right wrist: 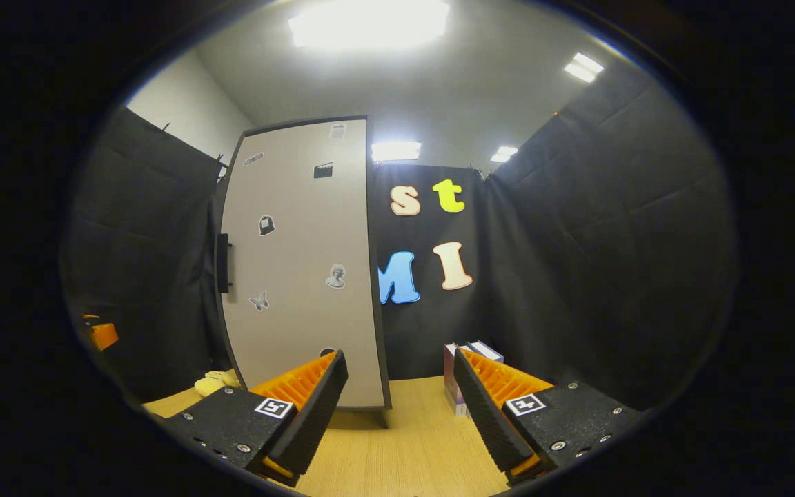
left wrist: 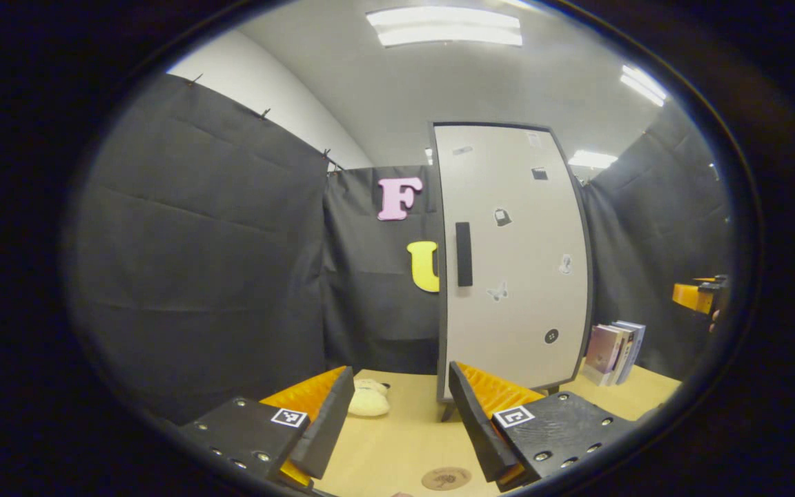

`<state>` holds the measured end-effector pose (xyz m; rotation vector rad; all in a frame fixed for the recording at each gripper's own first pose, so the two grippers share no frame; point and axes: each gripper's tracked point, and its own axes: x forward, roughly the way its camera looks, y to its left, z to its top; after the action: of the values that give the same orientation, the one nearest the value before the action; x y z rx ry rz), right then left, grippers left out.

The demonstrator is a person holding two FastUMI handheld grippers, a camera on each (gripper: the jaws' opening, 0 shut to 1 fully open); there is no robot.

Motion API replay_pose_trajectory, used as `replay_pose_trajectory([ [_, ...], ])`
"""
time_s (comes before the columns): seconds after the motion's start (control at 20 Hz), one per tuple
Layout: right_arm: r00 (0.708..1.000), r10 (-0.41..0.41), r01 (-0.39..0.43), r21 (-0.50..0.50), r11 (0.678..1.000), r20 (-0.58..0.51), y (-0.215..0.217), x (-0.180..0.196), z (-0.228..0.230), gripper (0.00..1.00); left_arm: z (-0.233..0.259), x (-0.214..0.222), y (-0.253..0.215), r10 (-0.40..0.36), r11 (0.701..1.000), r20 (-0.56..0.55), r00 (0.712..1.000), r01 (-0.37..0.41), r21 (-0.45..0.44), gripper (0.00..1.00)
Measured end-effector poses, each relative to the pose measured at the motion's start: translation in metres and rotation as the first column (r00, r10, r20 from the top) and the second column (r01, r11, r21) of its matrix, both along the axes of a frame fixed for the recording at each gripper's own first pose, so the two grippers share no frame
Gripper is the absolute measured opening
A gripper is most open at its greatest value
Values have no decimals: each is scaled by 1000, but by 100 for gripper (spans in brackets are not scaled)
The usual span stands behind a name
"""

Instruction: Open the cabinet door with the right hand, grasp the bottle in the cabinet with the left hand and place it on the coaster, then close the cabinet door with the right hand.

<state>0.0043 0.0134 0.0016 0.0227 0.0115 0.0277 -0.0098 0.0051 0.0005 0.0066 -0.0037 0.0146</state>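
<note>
left gripper [left wrist: 401,421] open, cabinet door [left wrist: 511,255] closed

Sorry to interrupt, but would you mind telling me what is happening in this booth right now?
A person holds a two-finger gripper in each hand in front of a tall cabinet standing on a wooden table. Its door is shut, and the dark handle is untouched. Both the left gripper and the right gripper are open and empty, set back from the cabinet. A round coaster lies on the table near the left gripper, with nothing on it. Some books stand beside the cabinet.
</note>
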Motion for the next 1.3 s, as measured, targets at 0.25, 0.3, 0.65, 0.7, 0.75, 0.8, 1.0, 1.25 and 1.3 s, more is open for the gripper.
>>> replay_pose_trajectory([
  [0.25, 999, 36, -36, 7, 999, 13, 20, 14, 14, 96, 0, -7, 13, 16, 1000, 3, 1000, -16, 17, 82],
  [0.3, 999, 46, -46, 7, 999, 18, 26, 17, 16, 96, -2, -9, 15, 20, 1000, 2, 1000, -20, 16, 86],
  [0.65, 991, 124, -125, 12, 992, 55, 73, 47, 46, 96, -5, -21, 40, 63, 997, -2, 998, -63, 33, 82],
  [0.7, 989, 133, -134, 10, 991, 57, 80, 52, 48, 95, -5, -24, 45, 71, 997, -3, 997, -71, 35, 82],
  [0.75, 988, 142, -143, 9, 990, 59, 87, 56, 51, 95, -5, -25, 50, 81, 996, -3, 997, -81, 39, 82],
  [0.8, 986, 152, -153, 7, 988, 63, 95, 60, 53, 95, -5, -27, 56, 91, 995, -1, 996, -91, 42, 82],
  [1.0, 979, 189, -190, -1, 982, 71, 127, 78, 63, 96, -5, -41, 80, 134, 990, -4, 991, -134, 48, 82],
  [1.25, 968, 238, -238, -12, 971, 74, 172, 97, 71, 96, -6, -50, 108, 186, 981, -8, 982, -186, 57, 82],
  [1.3, 965, 250, -249, -16, 968, 75, 182, 100, 72, 95, -7, -53, 113, 195, 979, -8, 981, -194, 59, 82],
])
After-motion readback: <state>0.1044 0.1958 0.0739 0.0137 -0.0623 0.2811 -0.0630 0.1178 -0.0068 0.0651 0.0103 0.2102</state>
